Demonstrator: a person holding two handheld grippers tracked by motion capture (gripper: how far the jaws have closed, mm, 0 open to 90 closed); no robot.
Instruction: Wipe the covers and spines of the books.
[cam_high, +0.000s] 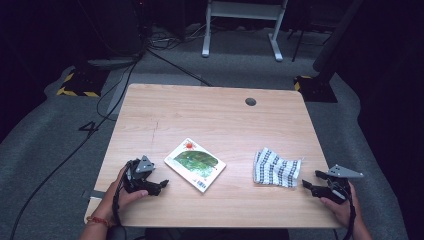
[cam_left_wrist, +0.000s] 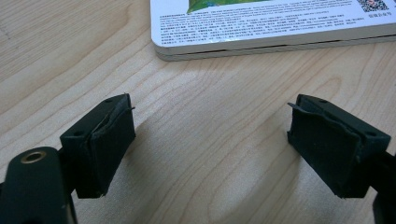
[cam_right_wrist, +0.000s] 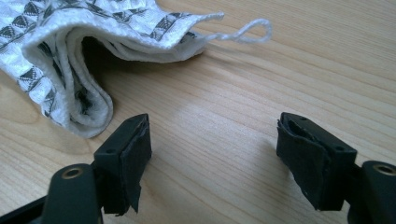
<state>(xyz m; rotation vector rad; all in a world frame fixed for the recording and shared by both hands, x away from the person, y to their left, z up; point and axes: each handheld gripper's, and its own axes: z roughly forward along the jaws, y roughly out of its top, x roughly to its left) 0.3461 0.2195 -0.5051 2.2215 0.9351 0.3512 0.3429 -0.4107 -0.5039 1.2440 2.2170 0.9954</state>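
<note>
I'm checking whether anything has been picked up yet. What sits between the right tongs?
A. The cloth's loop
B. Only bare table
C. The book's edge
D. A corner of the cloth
B: in the right gripper view the right tongs stand wide open over bare table, with the cloth lying just ahead, untouched.

Book (cam_left_wrist: 261, 23) cut off by the left gripper view's top edge, its small print unreadable; cloth (cam_right_wrist: 70, 51) cropped at the right gripper view's left and top.
</note>
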